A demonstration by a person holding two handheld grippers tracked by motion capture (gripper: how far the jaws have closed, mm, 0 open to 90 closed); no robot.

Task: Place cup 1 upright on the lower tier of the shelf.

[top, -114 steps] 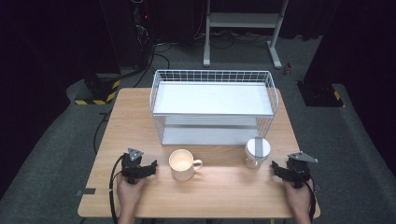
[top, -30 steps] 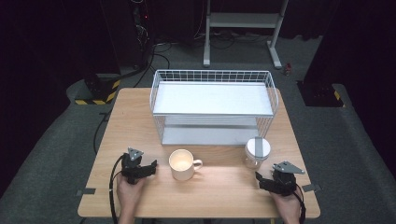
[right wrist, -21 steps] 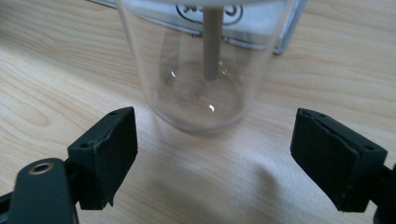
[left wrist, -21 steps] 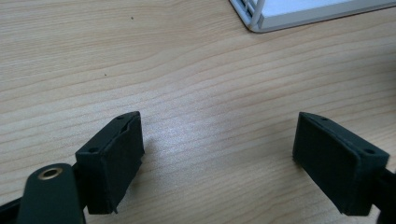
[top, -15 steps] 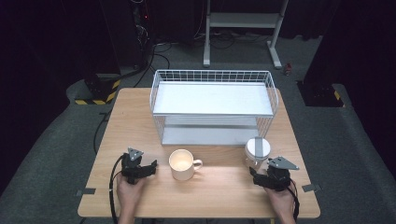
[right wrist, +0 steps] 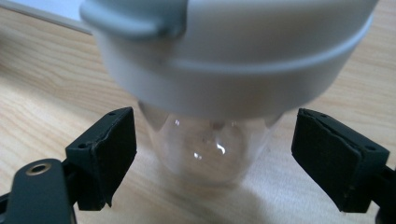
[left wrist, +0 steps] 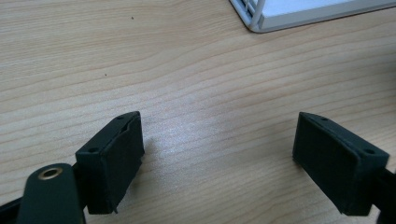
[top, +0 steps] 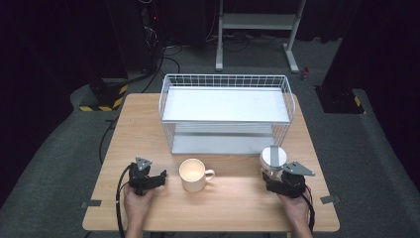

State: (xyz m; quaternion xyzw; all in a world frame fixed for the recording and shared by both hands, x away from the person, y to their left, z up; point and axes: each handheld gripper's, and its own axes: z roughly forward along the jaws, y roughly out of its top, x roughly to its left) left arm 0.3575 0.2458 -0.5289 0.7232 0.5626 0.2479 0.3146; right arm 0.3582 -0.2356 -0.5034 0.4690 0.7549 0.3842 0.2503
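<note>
Each tool, left tool (top: 159,179) and right tool (top: 269,178), is showing black blocky jaws, a grey three-cornered top plate, a trailing black cable and a brass-ringed screw hole.

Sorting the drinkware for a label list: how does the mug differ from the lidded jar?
The mug is cream, opaque and open-topped; the lidded jar has a clear body under a pale grey-white lid. The mug has a side handle; the jar shows none. The mug stands apart from both grippers; the jar sits between the right gripper's open jaws. Both stand upright on the table.
</note>
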